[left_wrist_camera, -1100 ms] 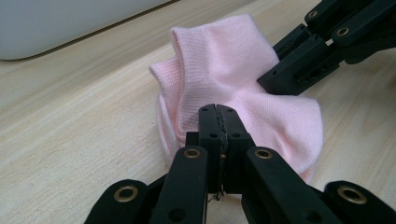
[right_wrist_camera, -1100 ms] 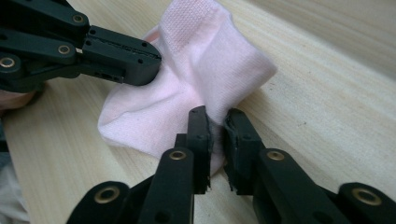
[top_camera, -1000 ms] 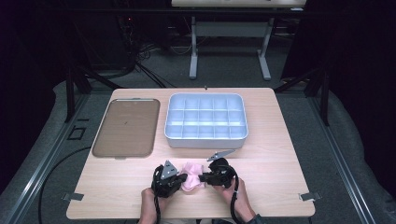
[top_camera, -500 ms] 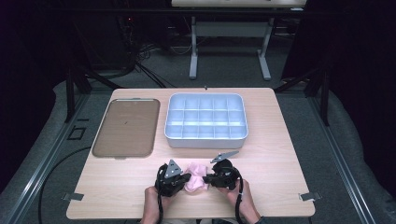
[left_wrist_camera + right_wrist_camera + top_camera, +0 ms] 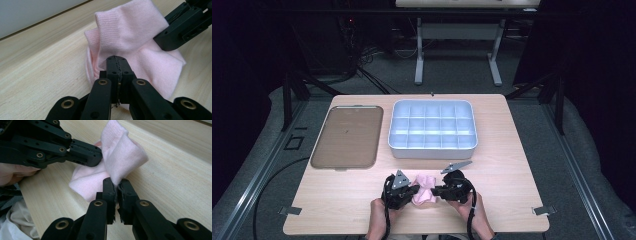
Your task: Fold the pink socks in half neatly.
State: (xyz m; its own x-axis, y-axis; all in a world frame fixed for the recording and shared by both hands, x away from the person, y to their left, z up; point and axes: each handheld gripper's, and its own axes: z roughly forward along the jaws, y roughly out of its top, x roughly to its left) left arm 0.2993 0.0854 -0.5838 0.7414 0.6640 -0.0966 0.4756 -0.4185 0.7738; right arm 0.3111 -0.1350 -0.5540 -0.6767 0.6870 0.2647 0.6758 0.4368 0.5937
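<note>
I have one pink sock bunched at the counter's near edge, between my grippers: the left gripper is clamped on its near fold, the right gripper on the opposite fold (equally near). Beyond stand one compartment tray and one brown lid.

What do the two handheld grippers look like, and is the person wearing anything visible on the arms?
Both the left gripper and the right gripper are black, with linked bars joined by brass-coloured rivets and narrow ridged jaws. Each carries a grey three-cornered plate on top and trails a black cable toward the person. The forearms look bare; no sleeves show in the high view.
</note>
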